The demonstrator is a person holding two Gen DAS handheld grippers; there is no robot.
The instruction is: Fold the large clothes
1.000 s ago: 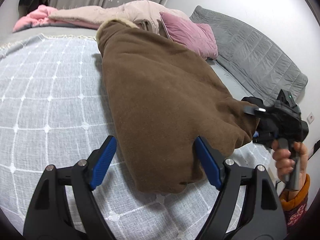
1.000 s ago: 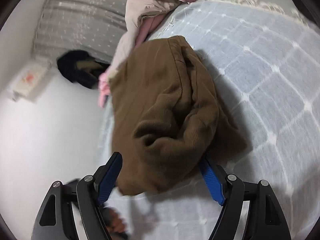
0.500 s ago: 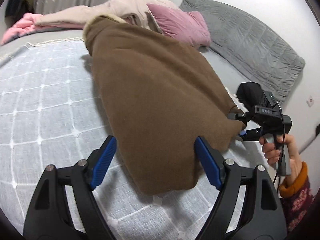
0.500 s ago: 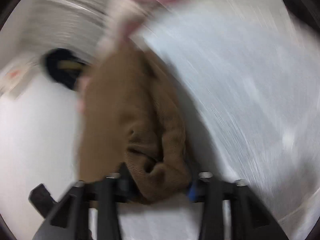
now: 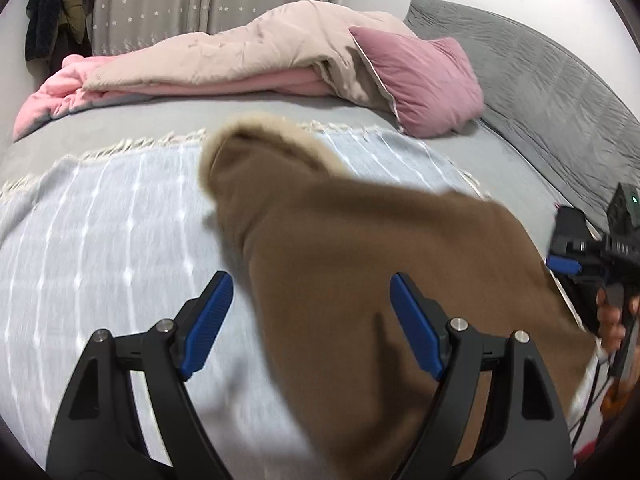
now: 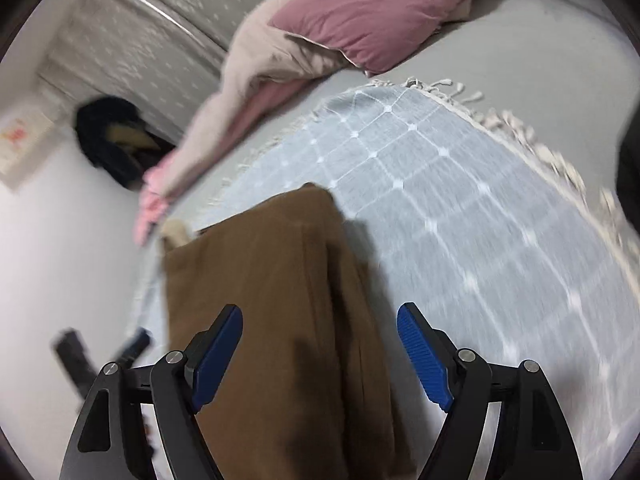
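A large brown fleece garment (image 5: 360,264) with a pale fur-trimmed hood lies folded on a light blue checked blanket (image 5: 100,240) on the bed. It also shows in the right wrist view (image 6: 280,304). My left gripper (image 5: 310,320) is open, its blue pads on either side of the garment's near edge, gripping nothing. My right gripper (image 6: 320,356) is open above the garment's end. The right gripper also appears in the left wrist view (image 5: 576,260) at the garment's right corner, held by a hand.
A beige and pink duvet (image 5: 240,56) and a mauve pillow (image 5: 420,80) lie at the bed's far side. A grey quilted headboard (image 5: 540,92) runs along the right. Dark clothes (image 5: 52,20) hang at the far left. The blanket's fringe (image 6: 520,128) edges the right.
The garment has shifted toward the near edge of the blanket and lies flatter. My right gripper was shut on its corner half a second ago and has opened. Both views are motion-blurred.
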